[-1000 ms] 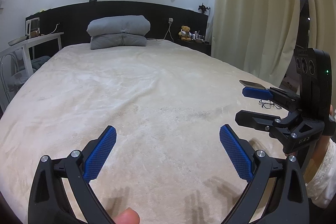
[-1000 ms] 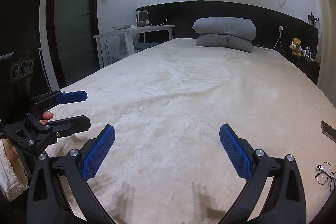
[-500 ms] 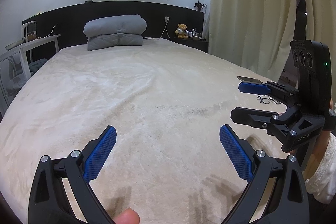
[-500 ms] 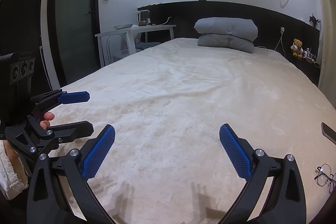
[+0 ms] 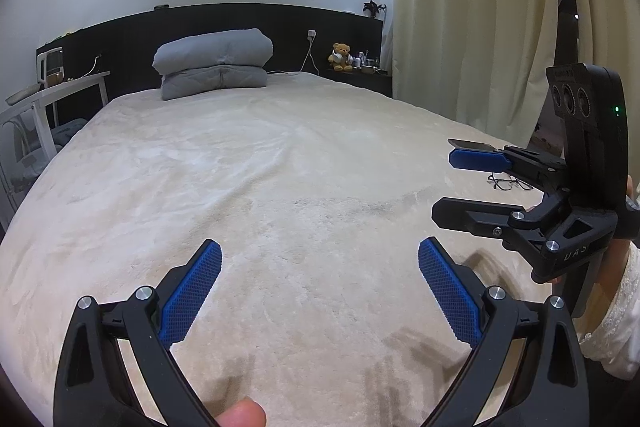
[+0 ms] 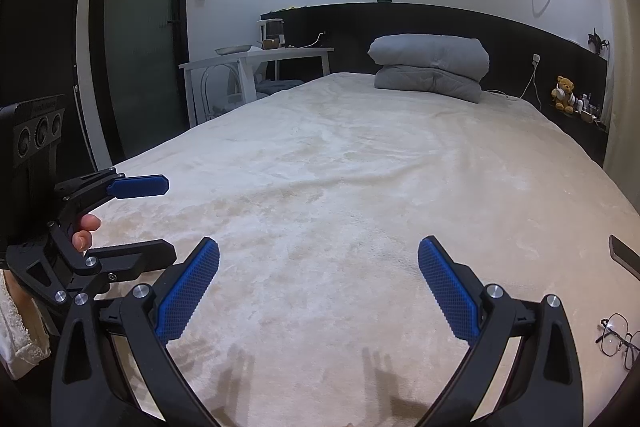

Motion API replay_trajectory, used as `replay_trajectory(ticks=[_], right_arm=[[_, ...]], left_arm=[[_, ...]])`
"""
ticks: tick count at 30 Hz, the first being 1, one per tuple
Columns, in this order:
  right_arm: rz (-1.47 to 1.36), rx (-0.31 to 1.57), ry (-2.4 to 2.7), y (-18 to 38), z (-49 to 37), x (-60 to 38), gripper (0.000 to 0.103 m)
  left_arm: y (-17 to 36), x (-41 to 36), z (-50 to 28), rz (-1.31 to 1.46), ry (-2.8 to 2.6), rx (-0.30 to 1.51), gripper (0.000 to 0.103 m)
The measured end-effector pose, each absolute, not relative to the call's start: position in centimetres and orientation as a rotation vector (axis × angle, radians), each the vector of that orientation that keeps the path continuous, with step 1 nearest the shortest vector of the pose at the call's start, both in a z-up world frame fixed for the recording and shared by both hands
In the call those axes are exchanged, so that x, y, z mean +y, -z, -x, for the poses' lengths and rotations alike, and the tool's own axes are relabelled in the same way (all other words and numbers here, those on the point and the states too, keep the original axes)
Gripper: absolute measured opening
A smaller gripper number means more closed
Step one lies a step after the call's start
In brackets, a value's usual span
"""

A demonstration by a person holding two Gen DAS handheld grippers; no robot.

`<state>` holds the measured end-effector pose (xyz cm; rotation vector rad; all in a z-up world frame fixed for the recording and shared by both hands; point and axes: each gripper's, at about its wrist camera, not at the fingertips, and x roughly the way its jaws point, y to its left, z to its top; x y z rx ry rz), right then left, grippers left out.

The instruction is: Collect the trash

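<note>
Both views show a cream bed (image 5: pixel 280 187) with no trash that I can make out. From the left wrist, the left gripper (image 5: pixel 320 287) is spread wide above the blanket, gripping nothing, with the right gripper (image 5: pixel 460 187) alongside and glasses (image 5: pixel 510 183) beyond. From the right wrist, the right gripper (image 6: pixel 319 283) is likewise spread and empty, glasses (image 6: pixel 618 341) and a phone (image 6: pixel 626 257) lying at the bed's right edge.

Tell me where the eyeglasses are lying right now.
The eyeglasses lie on the bed at the lower right of the right wrist view, near the bed's edge, just below a dark phone.
</note>
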<state>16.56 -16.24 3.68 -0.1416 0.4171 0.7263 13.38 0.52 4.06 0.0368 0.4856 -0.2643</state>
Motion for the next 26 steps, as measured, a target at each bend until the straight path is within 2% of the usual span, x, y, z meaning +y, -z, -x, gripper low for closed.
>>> replay_trajectory(ticks=[26], right_arm=[[0.165,0.421,-0.724,-3.47,-16.53,-16.18,0.098]], left_arm=[[-3.99,0.81,-13.72,0.0,0.24,0.494,0.097]])
